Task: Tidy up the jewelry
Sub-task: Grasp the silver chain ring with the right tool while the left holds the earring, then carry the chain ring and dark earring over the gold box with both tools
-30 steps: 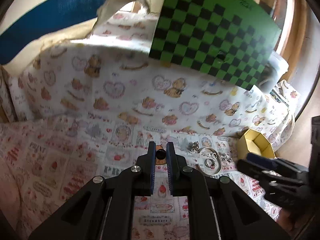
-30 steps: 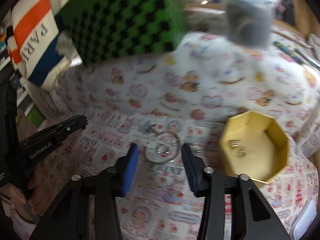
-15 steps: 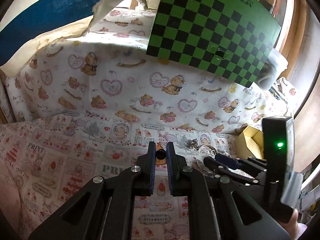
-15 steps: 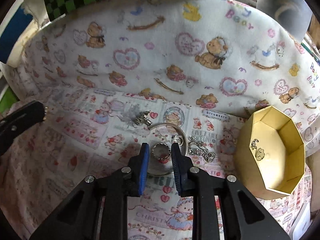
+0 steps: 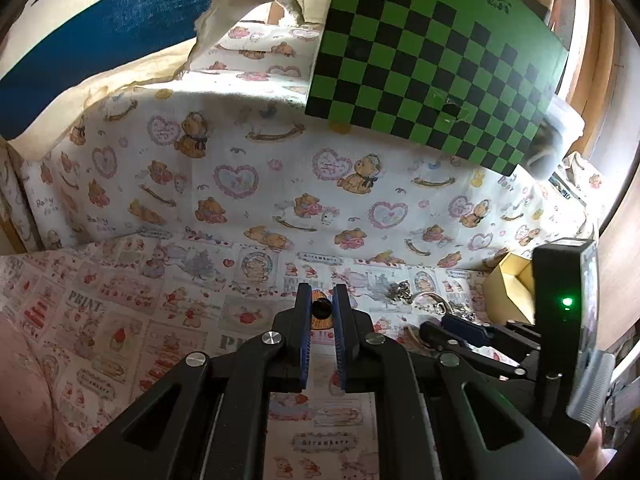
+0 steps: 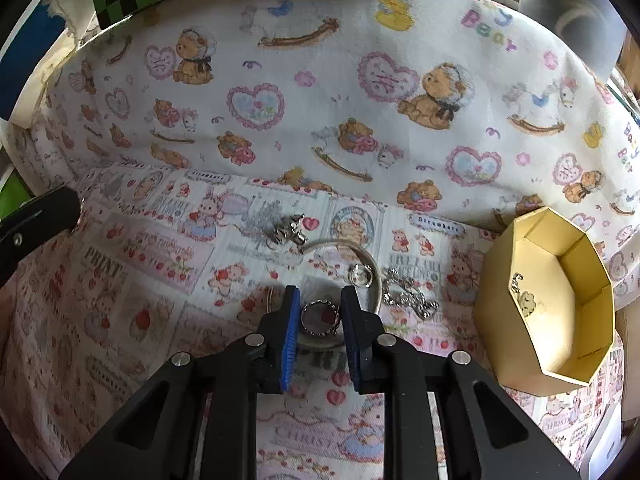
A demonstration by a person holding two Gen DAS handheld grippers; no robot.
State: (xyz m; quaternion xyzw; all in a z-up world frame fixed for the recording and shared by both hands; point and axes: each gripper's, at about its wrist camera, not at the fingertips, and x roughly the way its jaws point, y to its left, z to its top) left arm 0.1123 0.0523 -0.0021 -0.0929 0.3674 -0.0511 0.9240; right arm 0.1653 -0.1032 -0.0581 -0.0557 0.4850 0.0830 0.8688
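My right gripper (image 6: 320, 295) points down at the printed cloth with its blue pads pressed on both sides of a silver ring (image 6: 316, 333). That ring lies inside a silver bangle (image 6: 374, 276). A smaller ring (image 6: 360, 274), a chain (image 6: 408, 300) and a silver charm (image 6: 289, 233) lie close by. To the right stands a yellow octagonal box (image 6: 500, 320) with small pieces (image 6: 525, 301) in it. My left gripper (image 5: 322, 300) hovers to the left, shut on a small dark and copper piece (image 5: 321, 309). The right gripper (image 5: 440, 324) also shows in the left wrist view.
A bear-print cloth (image 6: 360, 100) rises as a wall behind the jewelry. A green and black checked board (image 5: 432, 60) leans over it. A clear plastic container (image 5: 556, 140) sits at the back right. The left gripper's tip (image 6: 40, 212) shows at the far left.
My right gripper has sunk toward the cloth and its jaws have narrowed from wide apart to closed round the silver ring. The left gripper has stayed put with its piece.
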